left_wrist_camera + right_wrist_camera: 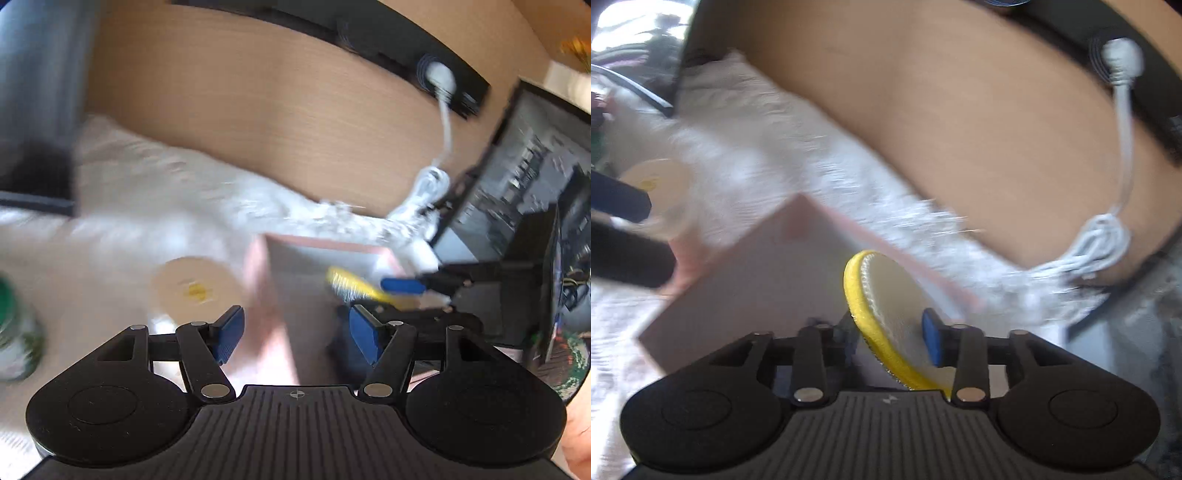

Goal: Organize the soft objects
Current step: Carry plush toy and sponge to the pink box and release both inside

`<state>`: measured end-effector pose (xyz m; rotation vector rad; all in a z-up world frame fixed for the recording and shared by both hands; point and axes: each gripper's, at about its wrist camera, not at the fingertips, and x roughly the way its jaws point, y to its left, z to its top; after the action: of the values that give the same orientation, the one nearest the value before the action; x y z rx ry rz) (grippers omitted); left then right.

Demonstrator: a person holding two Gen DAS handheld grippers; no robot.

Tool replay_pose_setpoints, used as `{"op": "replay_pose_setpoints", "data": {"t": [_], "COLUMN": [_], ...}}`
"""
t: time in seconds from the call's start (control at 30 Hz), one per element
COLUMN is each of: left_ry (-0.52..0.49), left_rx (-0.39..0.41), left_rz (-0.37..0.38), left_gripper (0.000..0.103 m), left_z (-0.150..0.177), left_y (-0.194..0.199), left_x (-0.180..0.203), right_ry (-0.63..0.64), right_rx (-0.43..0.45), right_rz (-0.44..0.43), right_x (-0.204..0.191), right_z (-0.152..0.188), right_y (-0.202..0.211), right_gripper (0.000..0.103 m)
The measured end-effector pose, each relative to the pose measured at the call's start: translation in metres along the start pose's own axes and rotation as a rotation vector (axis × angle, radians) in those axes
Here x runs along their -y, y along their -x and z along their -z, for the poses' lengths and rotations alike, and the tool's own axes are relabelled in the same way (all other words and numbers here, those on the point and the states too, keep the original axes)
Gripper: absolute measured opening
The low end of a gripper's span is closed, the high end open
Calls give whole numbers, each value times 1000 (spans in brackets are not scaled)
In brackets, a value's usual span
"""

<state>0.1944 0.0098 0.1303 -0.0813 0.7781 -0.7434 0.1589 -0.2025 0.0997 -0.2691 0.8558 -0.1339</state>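
A round yellow foam pad (886, 317) with a whitish face stands tilted between the fingers of my right gripper (892, 338), over the open pink box (746, 280). It lies against the right finger; the left finger is hidden behind it. The left wrist view shows the same pad (351, 286) and the right gripper's blue finger (402, 286) above the box (266, 295). My left gripper (295, 332) is open and empty at the box's near side. A second round pale pad (197, 288) lies on the white furry cloth (166, 206), left of the box.
A wooden panel (277, 122) rises behind the cloth. A white plug and coiled cable (432, 184) hang at the right. A monitor (517, 177) stands at the right. A green-and-white bottle (14, 325) stands at the left edge.
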Motion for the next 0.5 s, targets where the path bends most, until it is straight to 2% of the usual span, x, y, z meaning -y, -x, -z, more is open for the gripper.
{"op": "replay_pose_setpoints", "data": {"t": [0.07,0.1,0.17,0.37,0.5], "left_ry": [41,65,114,200,282], "left_rx": [13,18,24,54,81], "left_rz": [-32,-49,-79,-164,-274], "left_gripper": [68,68,68,68,68], "left_z": [7,10,17,43,62], "left_y": [13,19,29,58,78], "left_x": [-18,-28,-48,-93,-126], "right_ry": [-46,-57,-62,-156,-156], "right_rx": [-7,4,27,100,148], "right_rz": [-110,-132,-155,-168,-102], "right_x": [-5,-8,-14,-8,-12], "right_z": [1,2,7,28,45], "right_y": [2,6,12,45,66], "right_gripper": [43,50,53,54,55]}}
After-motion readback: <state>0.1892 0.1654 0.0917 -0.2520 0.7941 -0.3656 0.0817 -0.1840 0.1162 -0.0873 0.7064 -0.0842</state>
